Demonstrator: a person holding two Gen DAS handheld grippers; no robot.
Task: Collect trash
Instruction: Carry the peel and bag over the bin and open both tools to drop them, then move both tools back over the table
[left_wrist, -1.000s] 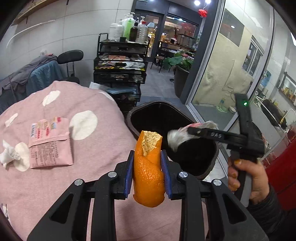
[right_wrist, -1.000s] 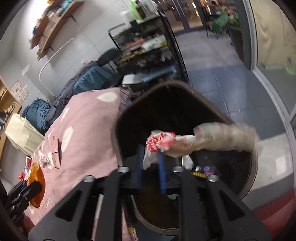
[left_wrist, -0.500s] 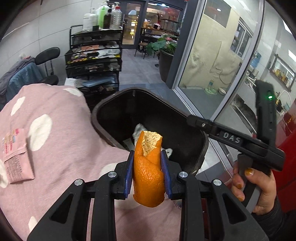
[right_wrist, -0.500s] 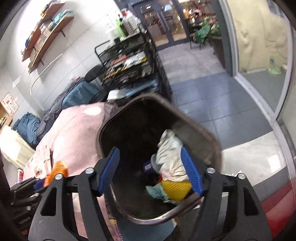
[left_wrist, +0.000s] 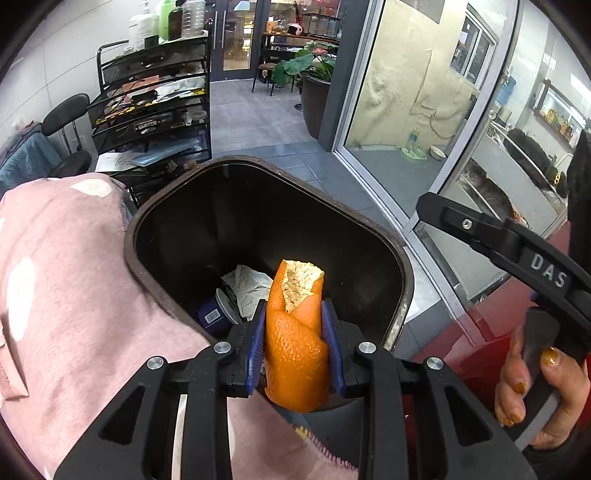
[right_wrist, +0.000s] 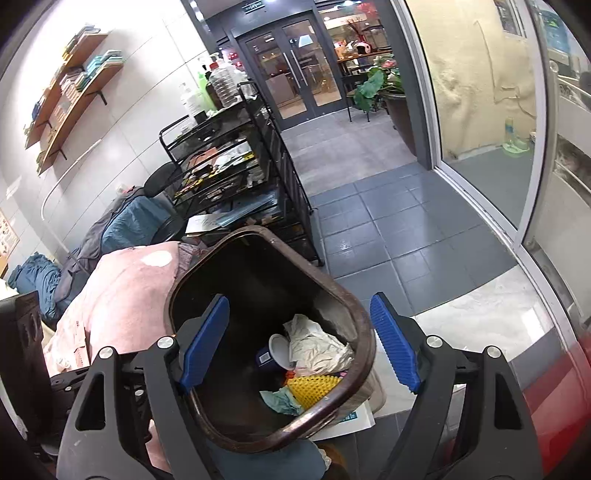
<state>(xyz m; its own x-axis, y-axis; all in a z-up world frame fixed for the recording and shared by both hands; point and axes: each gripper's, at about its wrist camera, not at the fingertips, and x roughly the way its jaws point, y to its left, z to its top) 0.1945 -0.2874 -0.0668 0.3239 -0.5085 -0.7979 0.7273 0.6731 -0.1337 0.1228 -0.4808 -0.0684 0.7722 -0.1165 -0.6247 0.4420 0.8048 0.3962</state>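
Observation:
An orange peel (left_wrist: 295, 332) stands upright between the blue pads of my left gripper (left_wrist: 293, 310), which is shut on it just over the near rim of the dark brown bin (left_wrist: 369, 229); its jaws are starting to open. My right gripper (right_wrist: 299, 299) hangs above the bin (right_wrist: 354, 314) with its jaws opening wide and nothing between them. Inside lie crumpled paper (right_wrist: 314, 343), a blue cup (right_wrist: 273, 354) and a yellow piece (right_wrist: 310, 386). In the left wrist view a finger of the right gripper (left_wrist: 480, 229) reaches in from the right, held by a hand (left_wrist: 535, 387).
The bin stands against a table covered in pink dotted cloth (left_wrist: 74, 314). A black wire rack (right_wrist: 229, 166) with bottles on top and a black chair (left_wrist: 66, 118) stand behind it. Grey tiled floor (right_wrist: 388, 221) and a glass wall (left_wrist: 424, 110) lie to the right.
My right gripper has opened and let its crumpled wrapper fall into the bin. My left gripper has carried the orange peel from over the table to the bin's near rim.

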